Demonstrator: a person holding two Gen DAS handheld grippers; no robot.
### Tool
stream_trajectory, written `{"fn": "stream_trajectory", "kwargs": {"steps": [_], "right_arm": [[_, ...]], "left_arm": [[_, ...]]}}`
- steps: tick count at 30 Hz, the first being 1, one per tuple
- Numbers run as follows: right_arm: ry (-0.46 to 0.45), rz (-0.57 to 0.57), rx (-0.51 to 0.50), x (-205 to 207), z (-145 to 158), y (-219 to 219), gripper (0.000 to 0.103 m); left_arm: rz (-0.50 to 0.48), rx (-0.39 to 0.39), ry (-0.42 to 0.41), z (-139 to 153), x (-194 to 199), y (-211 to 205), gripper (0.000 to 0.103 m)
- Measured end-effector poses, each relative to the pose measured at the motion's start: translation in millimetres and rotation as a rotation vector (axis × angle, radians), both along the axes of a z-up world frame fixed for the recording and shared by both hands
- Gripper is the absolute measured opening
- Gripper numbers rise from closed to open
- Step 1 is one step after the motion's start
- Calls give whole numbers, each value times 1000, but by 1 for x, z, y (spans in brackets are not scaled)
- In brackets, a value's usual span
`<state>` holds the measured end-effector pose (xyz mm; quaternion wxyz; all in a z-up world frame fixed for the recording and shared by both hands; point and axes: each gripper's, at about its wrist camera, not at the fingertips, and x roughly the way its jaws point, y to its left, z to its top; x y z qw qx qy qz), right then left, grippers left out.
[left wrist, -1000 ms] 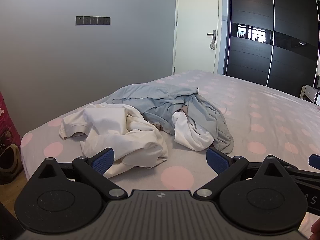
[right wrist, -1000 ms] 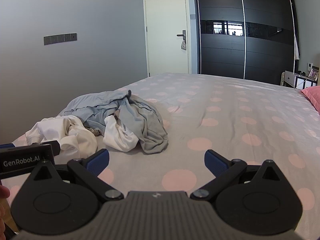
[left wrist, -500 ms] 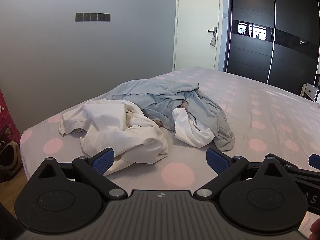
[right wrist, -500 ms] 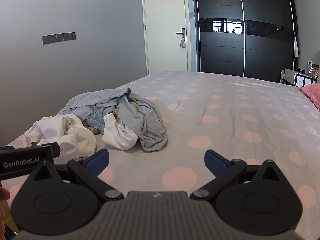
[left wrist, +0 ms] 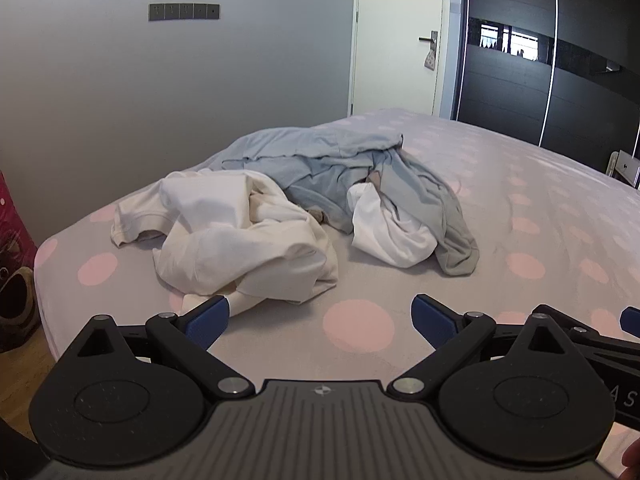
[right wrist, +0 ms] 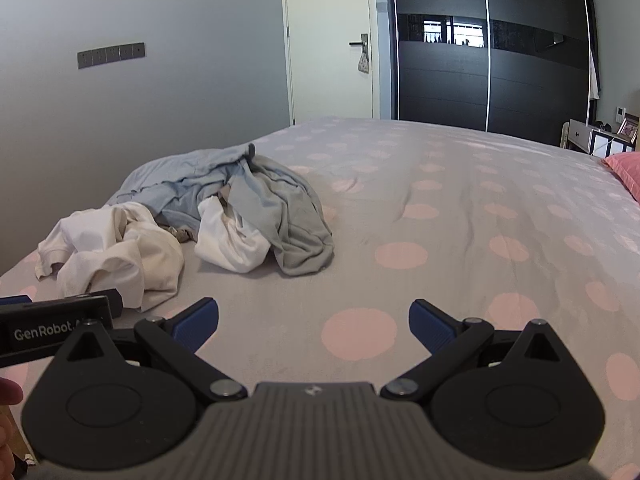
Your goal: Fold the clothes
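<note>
Right wrist view is showing a pink pillow [right wrist: 624,170] at frame right & a side cabinet [right wrist: 592,140]; left wrist view is showing a red bag [left wrist: 14,264] at left edge instead. Clothes pile w/ cream shirt [left wrist: 240,236], blue-grey garment [left wrist: 320,160] & white piece [left wrist: 388,228] is lying crumpled on the bed [left wrist: 540,208], centre-left, stretching lower-left to upper-right. Left gripper [left wrist: 320,316] & right gripper [right wrist: 314,320] are both hovering spread wide, empty, short of the pile.
</note>
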<state>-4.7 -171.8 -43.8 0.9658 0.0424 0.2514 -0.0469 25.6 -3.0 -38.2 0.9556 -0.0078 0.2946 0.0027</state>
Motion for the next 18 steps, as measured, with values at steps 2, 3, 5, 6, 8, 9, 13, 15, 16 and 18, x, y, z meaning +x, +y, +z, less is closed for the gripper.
{"fn": "stream_trajectory", "kwargs": {"steps": [2,3,5,6,8,9,13,15,16,18], "right_arm": [[16,3,2,5,-5,2,102],[25,5,5,8,-8,3,102],[42,10,12,14,-13,5,102],[49,14,13,17,-16,7,102],[62,23,14,23,-21,10,102],[68,28,15,26,-24,12,102],[69,65,16,37,-27,26,102],[61,96,29,44,-25,35,102],[54,114,36,47,-24,41,102],[43,152,40,54,-21,54,102]], "left_arm": [[6,6,16,-5,4,1,99],[10,9,24,-8,5,1,99],[17,15,41,-13,9,3,98],[22,17,51,-16,11,5,98],[36,20,70,-21,14,8,98],[43,19,79,-24,16,10,98],[68,33,86,-28,25,22,97],[95,50,82,-28,31,29,97],[114,58,81,-28,33,33,95],[161,72,73,-29,37,44,94]]}}
